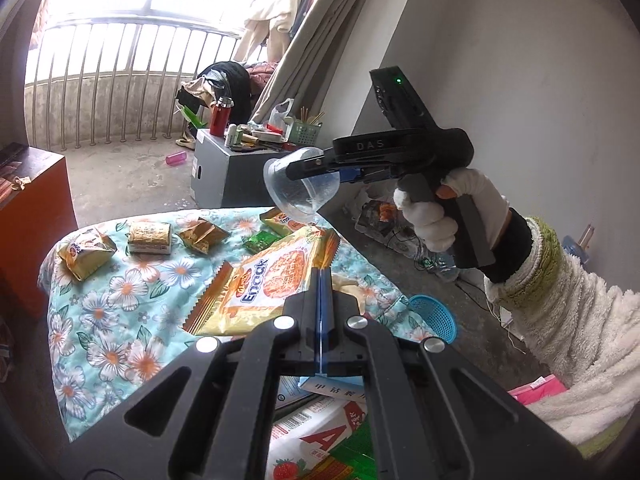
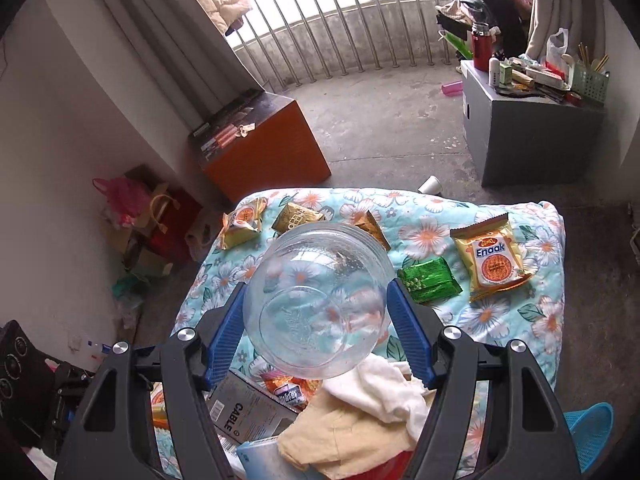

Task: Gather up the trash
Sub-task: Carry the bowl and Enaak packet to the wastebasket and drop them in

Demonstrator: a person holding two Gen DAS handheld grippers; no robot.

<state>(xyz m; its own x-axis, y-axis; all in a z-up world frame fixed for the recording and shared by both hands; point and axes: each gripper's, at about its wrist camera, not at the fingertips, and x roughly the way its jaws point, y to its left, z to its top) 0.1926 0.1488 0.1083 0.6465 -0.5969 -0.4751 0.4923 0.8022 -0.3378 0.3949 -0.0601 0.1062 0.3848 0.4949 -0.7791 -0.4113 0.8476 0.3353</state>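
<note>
Right fingers (image 2: pixel 316 304) grip clear cup (image 2: pixel 318 300) above cloth; left fingers (image 1: pixel 324 280) apparently pinch Enaak wrapper (image 1: pixel 264 284).

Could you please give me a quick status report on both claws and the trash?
Right claw shut on clear plastic cup, held above the floral cloth. Left claw shut on Enaak wrapper. Several wrappers left on the cloth. Nothing in the way.

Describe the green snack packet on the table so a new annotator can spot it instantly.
Start at the table covered with the light-blue floral cloth. Near its right side lies a large yellow Enaak biscuit packet; the small shiny green foil snack packet sits just left of it, next to the right gripper holding the clear plastic cup. It is the only green wrapper; every other packet there is yellow or gold.
</note>
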